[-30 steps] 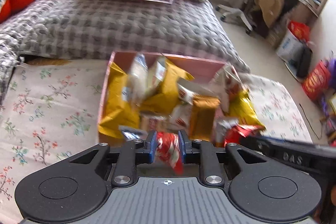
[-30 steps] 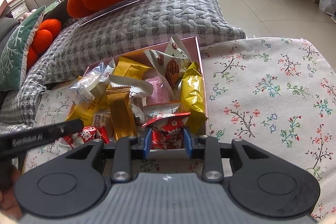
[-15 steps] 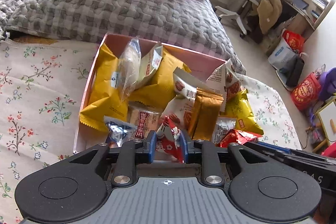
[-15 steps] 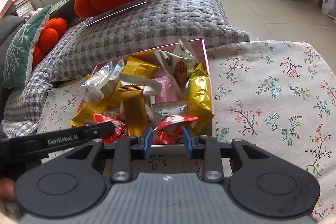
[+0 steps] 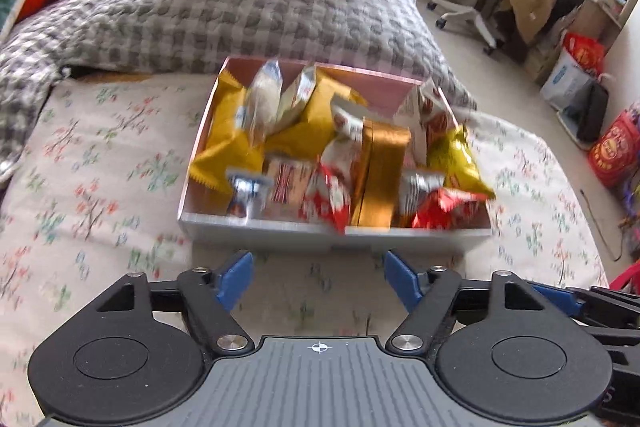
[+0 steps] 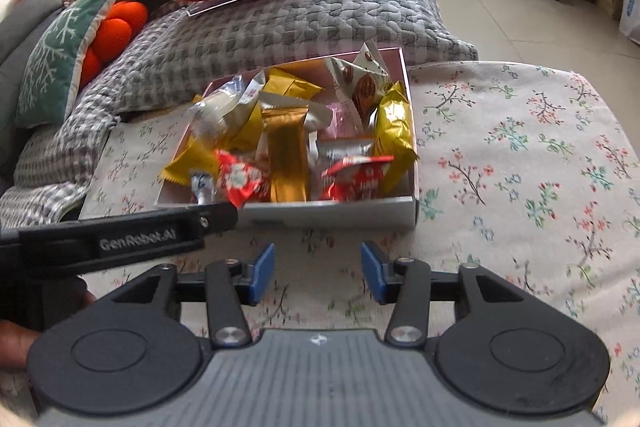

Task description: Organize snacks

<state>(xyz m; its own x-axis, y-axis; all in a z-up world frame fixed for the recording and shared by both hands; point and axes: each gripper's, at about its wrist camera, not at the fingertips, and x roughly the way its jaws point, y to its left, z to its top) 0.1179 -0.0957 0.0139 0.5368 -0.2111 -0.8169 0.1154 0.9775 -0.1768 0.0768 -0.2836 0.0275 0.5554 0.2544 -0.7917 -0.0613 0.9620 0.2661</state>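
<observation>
Above the floral cloth [image 6: 520,155], my left gripper [image 5: 318,281] and right gripper [image 6: 318,273] are opening, empty; their red packets now lie in the snack box [image 6: 332,213], its long side facing me.

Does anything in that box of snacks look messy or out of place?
Yes. The snacks lie jumbled in the pink box, not in rows. One red packet droops over the front wall, and a yellow bag pokes above the right wall. Nothing has spilled onto the flowered cloth.
</observation>
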